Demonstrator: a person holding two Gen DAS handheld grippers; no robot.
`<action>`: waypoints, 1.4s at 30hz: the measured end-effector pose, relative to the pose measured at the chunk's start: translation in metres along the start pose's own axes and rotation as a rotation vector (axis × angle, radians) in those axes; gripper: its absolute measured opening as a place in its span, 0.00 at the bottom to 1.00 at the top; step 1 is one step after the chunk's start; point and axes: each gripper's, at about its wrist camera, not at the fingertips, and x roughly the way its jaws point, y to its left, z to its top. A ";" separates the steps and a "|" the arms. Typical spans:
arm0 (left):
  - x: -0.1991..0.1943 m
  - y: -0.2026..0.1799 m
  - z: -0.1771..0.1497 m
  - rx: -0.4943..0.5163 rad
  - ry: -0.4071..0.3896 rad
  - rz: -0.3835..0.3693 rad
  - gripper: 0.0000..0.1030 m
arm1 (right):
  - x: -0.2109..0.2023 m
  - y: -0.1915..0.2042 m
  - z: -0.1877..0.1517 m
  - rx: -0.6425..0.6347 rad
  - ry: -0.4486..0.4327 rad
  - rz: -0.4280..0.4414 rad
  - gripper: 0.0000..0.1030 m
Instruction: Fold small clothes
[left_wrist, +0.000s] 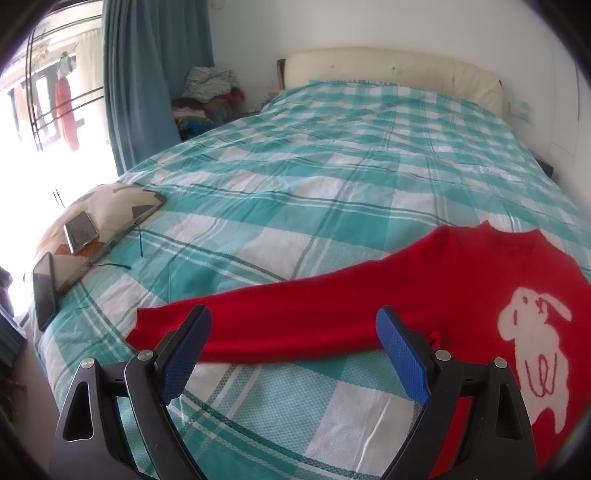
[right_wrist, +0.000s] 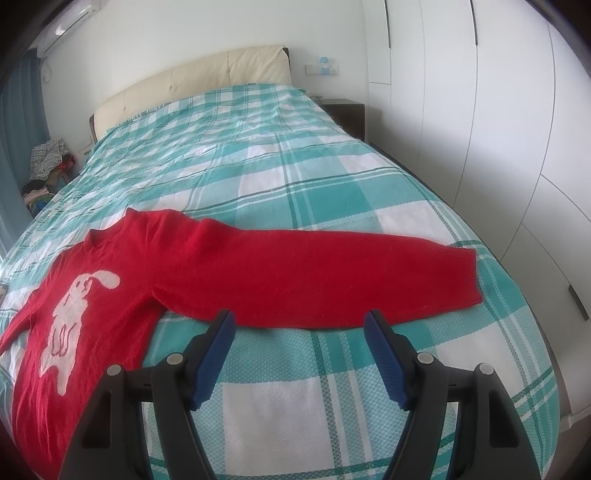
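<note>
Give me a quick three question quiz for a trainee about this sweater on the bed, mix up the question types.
1. True or false: the left gripper is shut on a sleeve of the red sweater.
2. Multiple choice: the two phones lie on A) the bedside table, B) the patterned cushion by the window side, C) the sweater.
3. Fill in: the sweater lies flat with both sleeves spread out and its white ____ design facing up.

Key: 1 false, both grippers, including the right gripper, are open and hold nothing. 2 B. 3 rabbit.
</note>
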 end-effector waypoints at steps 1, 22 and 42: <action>0.000 0.000 0.000 0.002 0.000 0.001 0.89 | 0.000 0.000 0.000 -0.001 0.000 0.000 0.69; 0.000 -0.002 -0.001 0.007 0.002 0.004 0.90 | 0.000 0.002 0.000 -0.004 0.002 0.001 0.69; 0.001 -0.001 -0.002 0.015 0.006 0.003 0.90 | 0.000 0.003 -0.001 -0.005 0.000 0.001 0.70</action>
